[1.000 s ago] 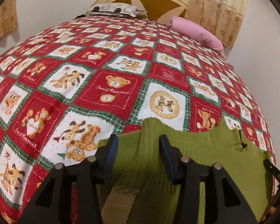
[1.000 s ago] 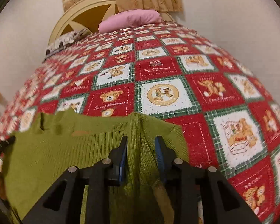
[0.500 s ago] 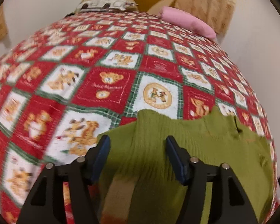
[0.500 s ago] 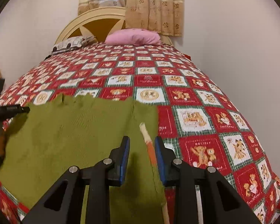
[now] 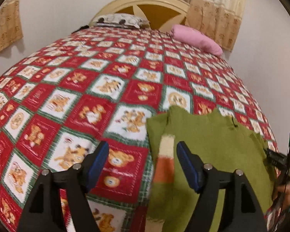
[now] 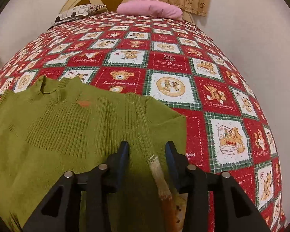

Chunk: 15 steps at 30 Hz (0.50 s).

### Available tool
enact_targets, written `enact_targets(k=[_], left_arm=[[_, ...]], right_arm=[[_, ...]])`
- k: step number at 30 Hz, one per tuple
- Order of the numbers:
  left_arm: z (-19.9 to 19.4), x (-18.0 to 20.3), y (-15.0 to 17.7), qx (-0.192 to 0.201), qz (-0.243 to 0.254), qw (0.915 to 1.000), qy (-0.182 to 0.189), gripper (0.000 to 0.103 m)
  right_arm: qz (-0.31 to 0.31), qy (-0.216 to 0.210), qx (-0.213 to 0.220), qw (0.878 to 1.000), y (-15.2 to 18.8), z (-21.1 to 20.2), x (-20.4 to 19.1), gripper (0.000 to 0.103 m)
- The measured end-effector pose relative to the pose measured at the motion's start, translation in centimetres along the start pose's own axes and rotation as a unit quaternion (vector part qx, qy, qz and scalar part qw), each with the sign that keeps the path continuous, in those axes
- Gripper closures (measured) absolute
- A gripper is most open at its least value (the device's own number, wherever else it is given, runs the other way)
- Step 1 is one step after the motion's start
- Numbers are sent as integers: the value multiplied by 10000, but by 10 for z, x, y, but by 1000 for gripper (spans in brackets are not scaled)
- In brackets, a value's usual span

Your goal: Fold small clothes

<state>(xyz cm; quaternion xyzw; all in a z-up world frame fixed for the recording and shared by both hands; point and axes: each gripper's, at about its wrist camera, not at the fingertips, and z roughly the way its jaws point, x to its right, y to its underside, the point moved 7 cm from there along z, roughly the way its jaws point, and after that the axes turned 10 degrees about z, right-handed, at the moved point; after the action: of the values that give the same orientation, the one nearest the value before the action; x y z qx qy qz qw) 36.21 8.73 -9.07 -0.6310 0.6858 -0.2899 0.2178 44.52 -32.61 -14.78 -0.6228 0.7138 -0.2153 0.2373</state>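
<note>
A small green ribbed knit sweater [image 5: 208, 141] lies flat on the red teddy-bear quilt [image 5: 98, 81]. A sleeve with cream and orange cuff bands [image 5: 165, 160] is folded in over its left side. My left gripper [image 5: 143, 162] is open and empty, above the sweater's left edge and the quilt. In the right wrist view the sweater [image 6: 63, 123] fills the lower left, and its other sleeve cuff [image 6: 158, 174] lies folded in. My right gripper [image 6: 146, 160] is open above that cuff and holds nothing.
A patterned pillow [image 5: 119, 19] and a pink pillow [image 5: 197, 38] lie at the cream headboard [image 5: 145, 5]. Walls and curtains surround the bed. The right gripper's body [image 5: 284, 160] shows at the left wrist view's right edge.
Both grippers opened wider and let go of the sweater. The left gripper moved left off the sweater's edge. The right gripper dropped lower over the folded sleeve.
</note>
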Motion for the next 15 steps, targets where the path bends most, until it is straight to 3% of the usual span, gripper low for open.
enact_targets(k=[2, 6, 10, 13, 15], left_arm=[[8, 16, 3, -29, 199, 9998, 17, 28], [21, 41, 0, 37, 456, 9989, -136, 28], [52, 38, 3, -254, 391, 9963, -716, 28], [68, 26, 9, -442, 142, 9958, -784, 8], [69, 21, 10, -483, 13, 9959, -760, 5]], right_arm=[[-127, -36, 99, 9999, 2, -5, -4, 96], [261, 332, 696, 9967, -10, -19, 15, 97], [543, 370, 373, 9971, -10, 11, 29, 97], [414, 553, 401, 9968, -16, 15, 26, 97], [361, 719, 431, 9958, -18, 17, 26, 97]])
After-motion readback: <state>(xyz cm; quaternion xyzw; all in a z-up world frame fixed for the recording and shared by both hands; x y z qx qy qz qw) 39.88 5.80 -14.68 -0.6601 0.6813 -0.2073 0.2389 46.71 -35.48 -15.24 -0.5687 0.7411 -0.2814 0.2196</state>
